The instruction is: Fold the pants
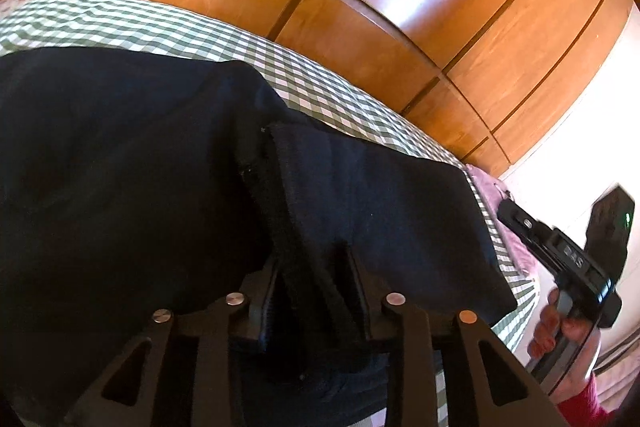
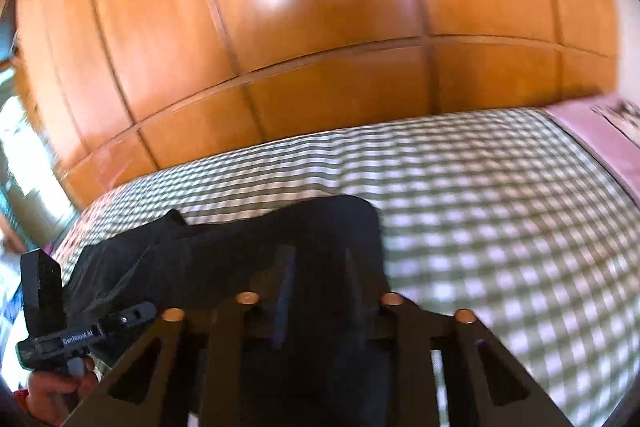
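A glossy orange-brown wooden wardrobe (image 2: 320, 27) rises behind the green-and-white checked bedspread (image 2: 500, 207), where the dark navy fabric pants (image 1: 140, 167) lie bunched. Both claws angle downward — the left gripper (image 1: 316, 287) clamps a thick seam fold, the right gripper (image 2: 318, 287) pinches dark cloth. The right view is blurred; the hands are mostly cut off.

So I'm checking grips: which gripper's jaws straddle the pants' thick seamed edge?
The left gripper: the dark pants' ribbed seam runs between its jaws. The right gripper holds plain cloth.
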Motion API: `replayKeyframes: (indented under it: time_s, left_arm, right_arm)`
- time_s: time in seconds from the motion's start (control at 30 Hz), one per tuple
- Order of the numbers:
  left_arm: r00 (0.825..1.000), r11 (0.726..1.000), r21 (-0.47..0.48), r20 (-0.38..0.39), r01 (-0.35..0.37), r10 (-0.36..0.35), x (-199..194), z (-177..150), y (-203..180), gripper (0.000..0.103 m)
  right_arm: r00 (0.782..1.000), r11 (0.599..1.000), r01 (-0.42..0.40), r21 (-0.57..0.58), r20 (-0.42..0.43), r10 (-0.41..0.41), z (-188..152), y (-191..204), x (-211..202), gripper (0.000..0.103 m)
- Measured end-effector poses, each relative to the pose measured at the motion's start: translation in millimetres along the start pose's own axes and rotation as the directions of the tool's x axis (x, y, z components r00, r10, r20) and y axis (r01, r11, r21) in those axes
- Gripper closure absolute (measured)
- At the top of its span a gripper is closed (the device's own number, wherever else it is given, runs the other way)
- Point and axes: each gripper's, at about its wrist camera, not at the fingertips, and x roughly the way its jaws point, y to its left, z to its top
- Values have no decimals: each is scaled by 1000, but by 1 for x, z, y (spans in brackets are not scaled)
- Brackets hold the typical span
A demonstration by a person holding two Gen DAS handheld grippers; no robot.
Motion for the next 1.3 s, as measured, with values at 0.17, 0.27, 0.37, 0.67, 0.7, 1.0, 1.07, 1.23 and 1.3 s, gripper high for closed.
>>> replayKeyframes:
  time_s: [0.17,0.27,0.37,0.67,0.7,1.0,1.07,1.23,1.3]
  left_arm:
    - [999,1000,-14,-20,26,-26,6,4,4,68]
    - [999,998,-28,-18,50,-51,1,1,9,68]
    - [999,998,-48,2,44,-44,-7,-2,11,67]
    - [993,987,-151,112,49,-32,-48,-9,30,66]
    - [990,985,-167,137,33,-10,-57,-10,35,66]
    - [919,902,-427,328,-63,220,-136,-31,96,36]
    - [893,863,-499,349,-79,283,-153,-39,110,35]
    - [827,747,-661,378,-73,416,-184,-70,136,32]
    - [832,727,-683,364,-66,418,-183,-76,145,31]
  right_arm:
    - [993,994,64,88,-103,-55,-3,-16,45,94]
    - [993,989,93,114,-82,-84,-11,-26,51,103]
    - [989,990,140,23,-56,-138,-17,-14,49,103]
    - [993,993,115,34,-17,-114,-24,-15,41,103]
    - [993,993,114,35,-17,-114,-24,-15,40,103]
    - [995,993,102,52,-13,-101,-21,-14,40,103]
    - [995,994,100,54,-12,-100,-22,-14,39,103]
    - [995,994,99,56,-12,-98,-22,-14,39,103]
    - [995,994,100,55,-12,-99,-22,-14,39,103]
